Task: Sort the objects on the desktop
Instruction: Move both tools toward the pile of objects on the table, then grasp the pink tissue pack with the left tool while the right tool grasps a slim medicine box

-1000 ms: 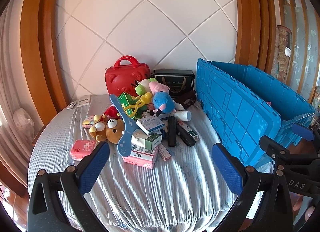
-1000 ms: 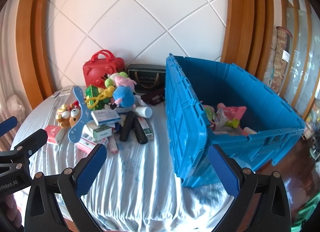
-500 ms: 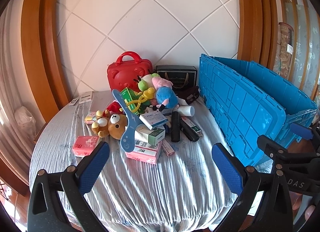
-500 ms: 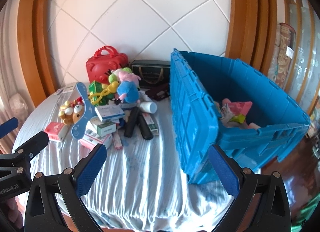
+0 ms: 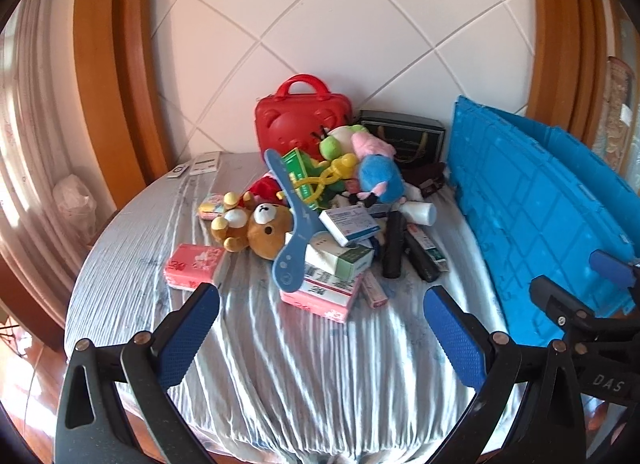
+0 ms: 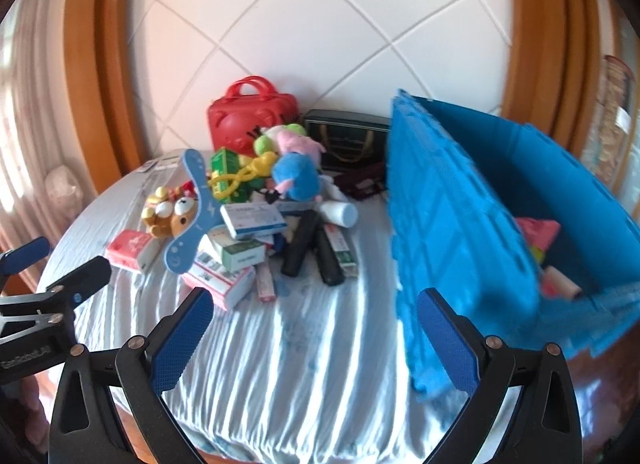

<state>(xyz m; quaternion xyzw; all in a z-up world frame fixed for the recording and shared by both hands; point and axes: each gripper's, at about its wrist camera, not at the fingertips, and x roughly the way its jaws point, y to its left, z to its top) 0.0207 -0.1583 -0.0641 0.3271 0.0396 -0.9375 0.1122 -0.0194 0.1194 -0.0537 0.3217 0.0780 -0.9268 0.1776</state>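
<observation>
A pile of objects lies mid-table: a brown plush bear (image 5: 264,230), a blue plastic propeller-like toy (image 5: 294,228), stacked medicine boxes (image 5: 340,248), a blue and pink plush pig (image 5: 378,176), two black tubes (image 5: 394,244) and pink tissue packs (image 5: 194,266). A blue crate (image 6: 500,204) stands at the right with a few items inside. My left gripper (image 5: 320,336) is open and empty, held in front of the pile. My right gripper (image 6: 312,340) is open and empty, near the crate's front corner.
A red toy suitcase (image 5: 304,120) and a dark gift bag (image 5: 404,136) stand at the back against the white wall. Two remotes (image 5: 200,164) lie at the back left. The round table has a striped cloth (image 5: 320,376); its front edge is close below the grippers.
Both grippers have moved back and up a little, and the views have turned left, so the pile sits more central. Nothing on the table has moved.
</observation>
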